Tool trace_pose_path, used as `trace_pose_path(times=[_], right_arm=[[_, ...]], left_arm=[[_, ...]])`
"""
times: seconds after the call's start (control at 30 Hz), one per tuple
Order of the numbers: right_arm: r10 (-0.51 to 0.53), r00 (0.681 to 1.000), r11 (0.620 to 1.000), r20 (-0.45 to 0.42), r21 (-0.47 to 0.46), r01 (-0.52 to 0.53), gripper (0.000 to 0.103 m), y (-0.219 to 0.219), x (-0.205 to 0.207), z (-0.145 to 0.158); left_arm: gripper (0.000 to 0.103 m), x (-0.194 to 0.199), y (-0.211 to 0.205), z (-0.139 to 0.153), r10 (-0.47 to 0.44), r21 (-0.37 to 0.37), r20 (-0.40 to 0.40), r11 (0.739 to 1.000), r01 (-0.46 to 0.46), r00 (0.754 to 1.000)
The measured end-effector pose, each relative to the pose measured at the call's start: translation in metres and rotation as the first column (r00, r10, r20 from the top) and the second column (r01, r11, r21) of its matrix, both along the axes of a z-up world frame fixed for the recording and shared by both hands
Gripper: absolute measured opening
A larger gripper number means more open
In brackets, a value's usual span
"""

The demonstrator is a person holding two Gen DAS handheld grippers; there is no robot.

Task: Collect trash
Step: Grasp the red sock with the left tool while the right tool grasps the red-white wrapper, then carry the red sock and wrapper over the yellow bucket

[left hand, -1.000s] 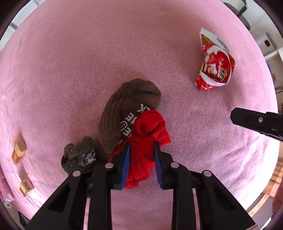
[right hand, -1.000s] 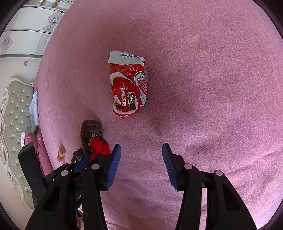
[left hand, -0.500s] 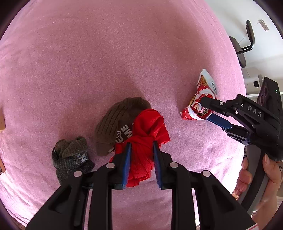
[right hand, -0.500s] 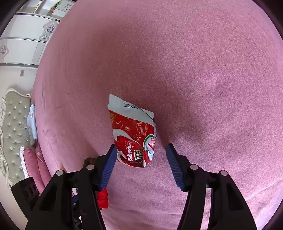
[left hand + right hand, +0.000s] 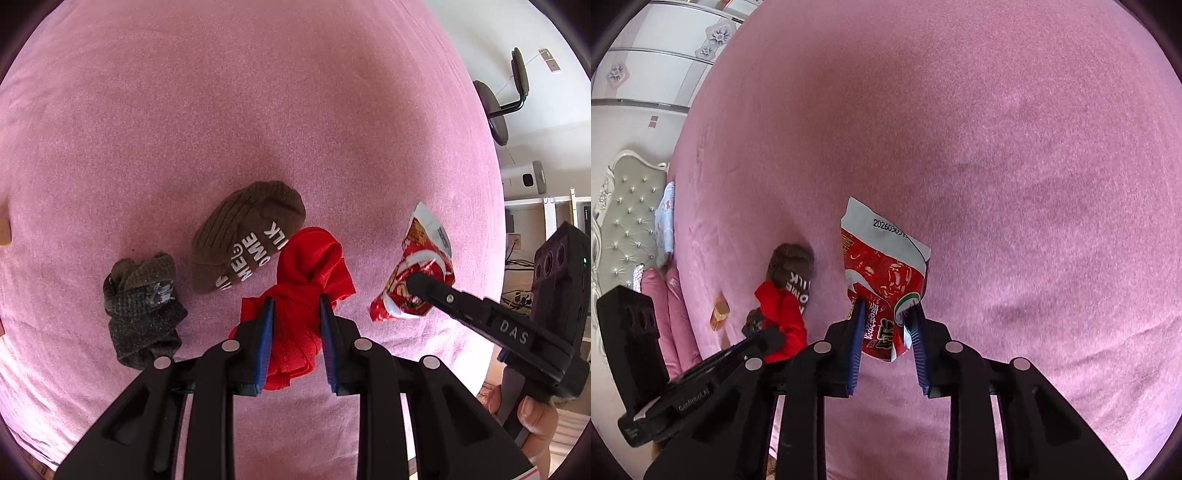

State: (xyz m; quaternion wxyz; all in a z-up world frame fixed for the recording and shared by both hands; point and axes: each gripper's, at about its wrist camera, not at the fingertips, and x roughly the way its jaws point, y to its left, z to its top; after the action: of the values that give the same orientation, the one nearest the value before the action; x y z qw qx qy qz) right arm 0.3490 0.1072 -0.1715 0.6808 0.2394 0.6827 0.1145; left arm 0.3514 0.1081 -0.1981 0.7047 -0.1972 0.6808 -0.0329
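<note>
A crumpled red and white snack bag (image 5: 882,266) lies on the pink bed cover (image 5: 1034,147). My right gripper (image 5: 884,310) has its jaws closing, and the blue pads pinch the bag's lower end. In the left wrist view the same bag (image 5: 424,258) shows at the right with the right gripper (image 5: 413,284) on it. My left gripper (image 5: 293,306) is shut on a bunched red cloth (image 5: 308,266), held just above the cover.
A brown sock with white letters (image 5: 243,236) and a dark grey knitted sock (image 5: 142,306) lie left of the red cloth. A small yellow packet (image 5: 719,314) sits near pink pillows and a tufted headboard (image 5: 624,221). A chair (image 5: 498,99) stands past the bed's edge.
The right gripper came down over the snack bag and its jaws narrowed onto it. The left gripper rose and rolled with the red cloth still in it.
</note>
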Motion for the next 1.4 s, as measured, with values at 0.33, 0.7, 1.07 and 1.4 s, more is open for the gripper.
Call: trace_pose_path(times=[0.33,0.7,1.07,1.4], right_arm=[[0.090,0.996,0.996,0.007,-0.009,-0.090,0.024,0.000,-0.099,0.027],[-0.030,0.999,0.999,0.020,-0.024,0.031,0.024,-0.028,-0.210,0.040],[-0.230,0.973,0.973,0.019,-0.031,0.230,0.024,-0.104,-0.323,0.051],[-0.421,0.907,0.906,-0.007,-0.045,0.421,0.024,-0.197,-0.441,0.050]], left_arm=[[0.024,-0.065,-0.028,0.009,-0.132,0.006,-0.012,0.991,0.132,0.991],[0.024,-0.156,-0.071,0.010,-0.295,-0.031,-0.025,0.955,0.295,0.955],[0.024,-0.201,-0.169,0.016,-0.516,-0.070,-0.025,0.855,0.513,0.856],[0.024,-0.280,-0.291,0.011,-0.678,-0.092,-0.045,0.734,0.673,0.734]])
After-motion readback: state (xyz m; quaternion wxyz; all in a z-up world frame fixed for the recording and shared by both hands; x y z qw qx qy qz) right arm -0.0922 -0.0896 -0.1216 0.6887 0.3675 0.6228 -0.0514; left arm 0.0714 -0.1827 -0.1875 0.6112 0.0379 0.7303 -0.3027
